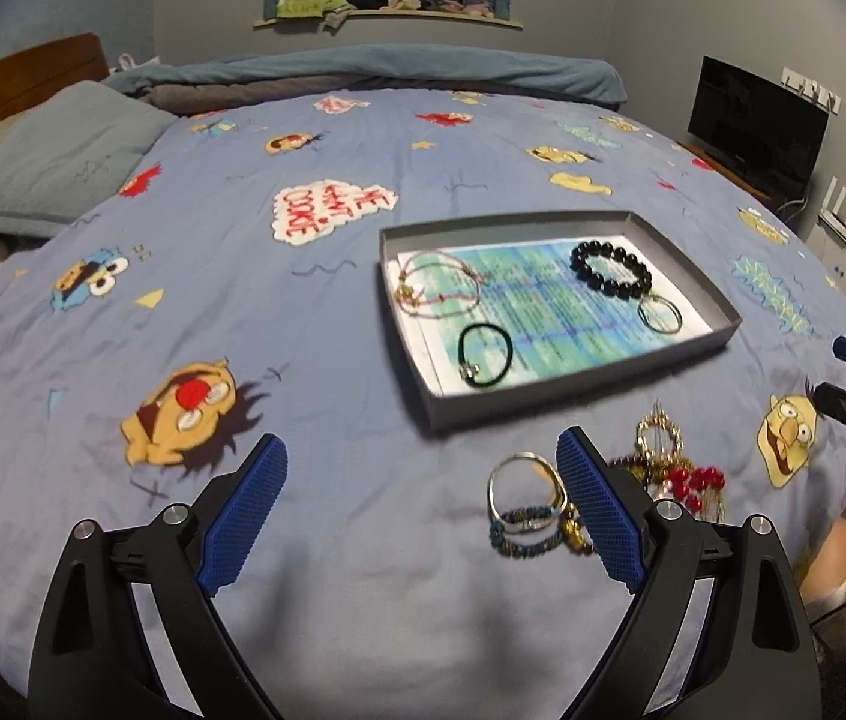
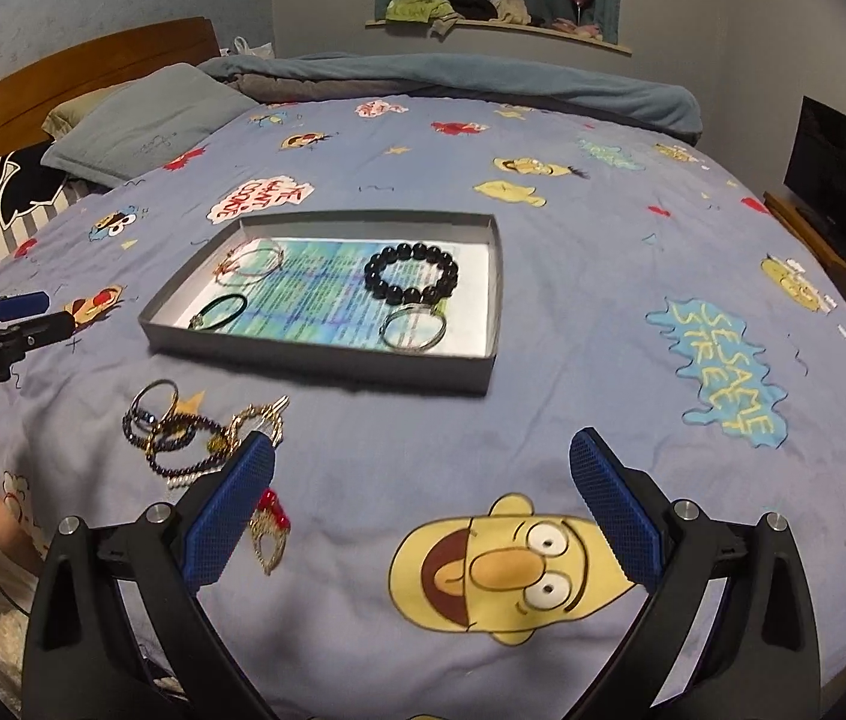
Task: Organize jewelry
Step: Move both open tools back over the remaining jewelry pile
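A grey shallow tray [image 1: 591,387] [image 2: 327,354] lies on the bed. It holds a black bead bracelet [image 1: 610,269] [image 2: 411,272], a silver bangle [image 1: 660,313] [image 2: 413,327], a dark cord bracelet [image 1: 486,354] [image 2: 216,312] and thin pink bangles [image 1: 438,291] [image 2: 249,261]. Loose jewelry lies on the cover in front of the tray: a silver bangle [image 1: 524,489], beaded bracelets [image 2: 177,438] and a red-and-gold piece [image 1: 690,480] [image 2: 270,525]. My left gripper [image 1: 423,510] is open and empty just left of that pile. My right gripper [image 2: 423,510] is open and empty right of the pile.
The bed has a blue cartoon-print cover [image 1: 303,330] [image 2: 603,330]. Pillows [image 1: 57,162] and a wooden headboard [image 2: 63,84] are at the left, a rolled blanket [image 1: 393,69] at the far side. A dark TV [image 1: 753,120] stands on a cabinet at the right.
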The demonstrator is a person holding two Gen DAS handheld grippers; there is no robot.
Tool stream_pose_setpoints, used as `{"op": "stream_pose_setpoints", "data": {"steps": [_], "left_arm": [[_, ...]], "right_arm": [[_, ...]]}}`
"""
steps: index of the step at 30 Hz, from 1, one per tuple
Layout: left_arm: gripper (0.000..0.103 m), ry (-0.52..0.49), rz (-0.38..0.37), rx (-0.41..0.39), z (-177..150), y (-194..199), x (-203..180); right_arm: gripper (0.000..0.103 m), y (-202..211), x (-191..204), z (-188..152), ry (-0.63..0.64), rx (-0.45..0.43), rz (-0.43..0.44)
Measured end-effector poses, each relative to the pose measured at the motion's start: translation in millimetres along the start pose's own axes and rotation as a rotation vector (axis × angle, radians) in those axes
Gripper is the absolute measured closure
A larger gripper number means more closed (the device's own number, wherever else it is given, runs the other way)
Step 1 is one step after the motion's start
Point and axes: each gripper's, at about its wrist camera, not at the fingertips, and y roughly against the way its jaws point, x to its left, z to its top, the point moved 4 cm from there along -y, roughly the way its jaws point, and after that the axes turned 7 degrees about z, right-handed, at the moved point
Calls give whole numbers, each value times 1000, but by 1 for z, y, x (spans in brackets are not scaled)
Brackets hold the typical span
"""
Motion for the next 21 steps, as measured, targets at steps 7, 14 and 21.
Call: {"op": "stream_pose_setpoints", "data": {"steps": [7,14,21], "left_arm": [[12,-16,-4,2,-20,-5,-9],[12,-33,-26,40,-40,-18,-18],[12,-20,-57,59,-43,-34,-29]], "right_arm": [[6,-4,4,-17,-21,-9,8],[6,-14,14,-36,0,19,8],[6,-27,22,-50,8,58,29]]}}
